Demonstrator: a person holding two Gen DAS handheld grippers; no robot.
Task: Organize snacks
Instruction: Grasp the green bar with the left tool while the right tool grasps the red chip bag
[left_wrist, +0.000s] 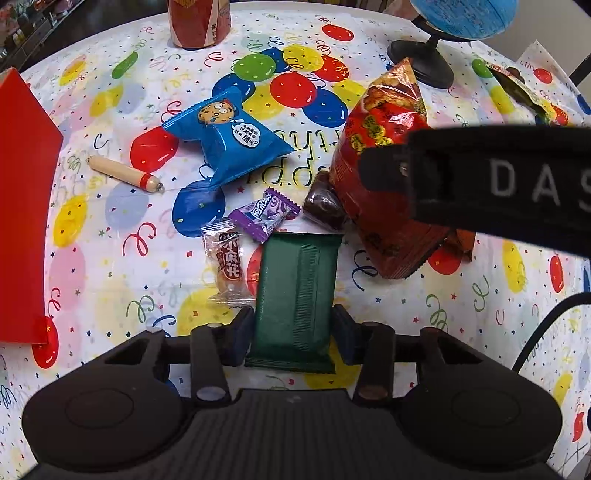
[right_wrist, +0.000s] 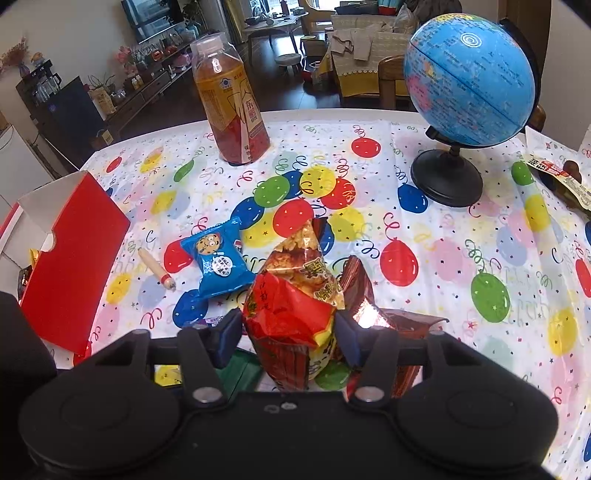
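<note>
Step in hand: the pick-up of two snacks, one per hand. The left hand-held gripper (left_wrist: 294, 328) straddles the near end of the green wafer pack (left_wrist: 297, 295) lying flat on the desk (left_wrist: 461, 314), pads at its long edges, apparently clamped on it; the right hand-held gripper (right_wrist: 289, 335) has its pads pressed into the crumpled red snack bag (right_wrist: 291, 295) at mid-desk. The next move probably calls for a straight lift of both, then transfer toward the red box (right_wrist: 74, 266) at the left edge, avoiding the blue cookie packet (right_wrist: 216, 264).

A balloon-print table (right_wrist: 461, 266) bears wrapped snacks (left_wrist: 229, 136), bottle (right_wrist: 231, 103), globe (right_wrist: 469, 81), red box (right_wrist: 74, 266).
</note>
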